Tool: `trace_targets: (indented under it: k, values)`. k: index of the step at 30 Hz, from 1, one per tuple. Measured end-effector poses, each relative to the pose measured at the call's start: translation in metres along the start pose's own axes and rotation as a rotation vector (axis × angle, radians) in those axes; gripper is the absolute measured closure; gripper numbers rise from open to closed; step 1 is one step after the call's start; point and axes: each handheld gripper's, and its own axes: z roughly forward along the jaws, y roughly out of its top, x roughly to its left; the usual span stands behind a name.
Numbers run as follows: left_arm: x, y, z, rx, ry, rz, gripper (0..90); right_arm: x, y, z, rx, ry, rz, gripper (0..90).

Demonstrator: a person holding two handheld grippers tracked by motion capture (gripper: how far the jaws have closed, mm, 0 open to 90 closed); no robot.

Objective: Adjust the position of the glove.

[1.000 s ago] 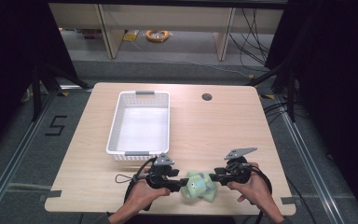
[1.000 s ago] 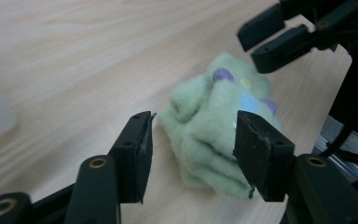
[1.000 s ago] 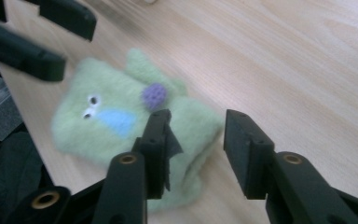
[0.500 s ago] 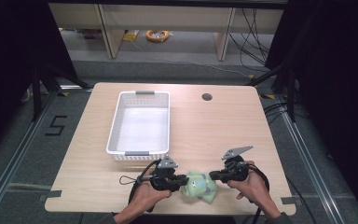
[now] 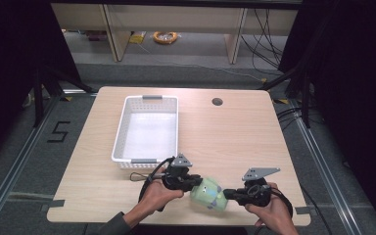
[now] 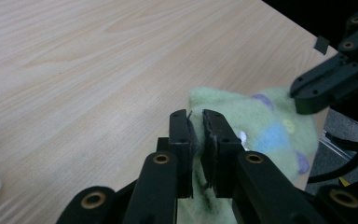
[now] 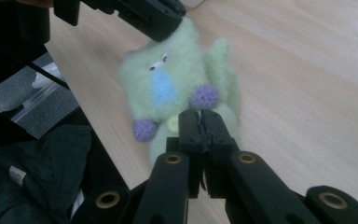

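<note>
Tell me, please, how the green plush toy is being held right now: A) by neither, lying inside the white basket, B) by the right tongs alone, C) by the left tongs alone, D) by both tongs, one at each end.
D: the left tongs are shut on one end of the green plush toy and the right tongs are shut on its other end, near the table's front edge, apart from the white basket.
</note>
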Motion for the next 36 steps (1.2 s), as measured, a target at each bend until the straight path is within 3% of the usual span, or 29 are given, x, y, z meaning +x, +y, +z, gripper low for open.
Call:
trace_targets:
  k: [4, 8, 9, 10, 12, 13, 15, 16, 17, 21, 22, 24, 25, 26, 29, 30, 31, 32, 34, 36]
  values:
    - [0.003, -0.001, 0.007, 0.017, -0.002, -0.002, 82.0, -0.002, -0.006, 0.004, -0.004, -0.014, -0.02, 88.5]
    - [0.002, -0.003, 0.011, 0.027, 0.005, 0.007, 81.4, -0.004, -0.009, 0.008, 0.008, -0.013, -0.005, 88.5]
    - [0.003, -0.003, 0.011, 0.037, 0.009, 0.007, 80.9, -0.006, -0.01, 0.012, 0.001, 0.006, 0.006, 88.3]
    - [0.003, -0.004, 0.012, 0.024, 0.009, -0.011, 79.6, -0.006, -0.011, 0.013, 0.017, 0.011, 0.022, 88.0]
    - [0.006, -0.005, 0.013, 0.034, 0.01, -0.016, 76.5, -0.009, -0.012, 0.015, 0.017, -0.016, 0.008, 87.1]
    - [0.007, -0.006, 0.013, 0.035, 0.019, -0.029, 72.5, -0.008, -0.013, 0.015, 0.02, -0.017, 0.04, 85.9]
    - [0.009, -0.007, 0.012, 0.049, 0.006, -0.043, 66.2, -0.012, -0.013, 0.015, 0.022, -0.028, 0.026, 79.4]
    - [0.009, -0.008, 0.011, 0.047, 0.006, -0.062, 63.0, -0.012, -0.013, 0.014, 0.014, -0.046, 0.043, 73.4]
    - [0.01, -0.009, 0.009, 0.051, 0.005, -0.075, 52.9, -0.013, -0.013, 0.012, -0.013, -0.062, 0.064, 60.9]
    - [0.009, -0.013, 0.0, 0.039, 0.011, -0.115, 48.4, -0.012, -0.013, 0.008, -0.036, -0.058, 0.085, 53.4]
    - [0.01, -0.014, -0.002, 0.048, -0.003, -0.117, 46.0, -0.01, -0.013, 0.006, -0.036, -0.085, 0.104, 49.0]
    - [0.009, -0.016, -0.003, 0.048, -0.009, -0.143, 45.0, -0.009, -0.014, 0.007, -0.029, -0.083, 0.109, 47.4]
    - [0.009, -0.017, -0.002, 0.048, -0.014, -0.153, 44.4, -0.006, -0.014, 0.008, -0.019, -0.084, 0.145, 46.5]
    - [0.009, -0.017, -0.001, 0.054, -0.019, -0.154, 44.4, -0.009, -0.015, 0.009, -0.012, -0.09, 0.129, 45.8]
    - [0.01, -0.018, 0.003, 0.074, -0.025, -0.178, 44.9, -0.013, -0.015, 0.019, 0.007, -0.104, 0.147, 44.7]
    - [0.01, -0.018, 0.004, 0.087, -0.017, -0.181, 44.9, -0.013, -0.015, 0.019, 0.007, -0.104, 0.147, 44.7]
    - [0.011, -0.02, 0.008, 0.082, -0.037, -0.183, 45.1, -0.014, -0.015, 0.021, 0.024, -0.09, 0.15, 44.8]
    - [0.011, -0.021, 0.009, 0.086, -0.027, -0.188, 45.3, -0.014, -0.016, 0.026, 0.006, -0.094, 0.148, 45.0]
    - [0.011, -0.022, 0.011, 0.107, -0.023, -0.175, 46.9, -0.018, -0.014, 0.028, 0.06, -0.087, 0.154, 45.3]
    - [0.009, -0.023, 0.012, 0.104, -0.037, -0.177, 48.1, -0.02, -0.013, 0.03, 0.05, -0.088, 0.157, 45.8]
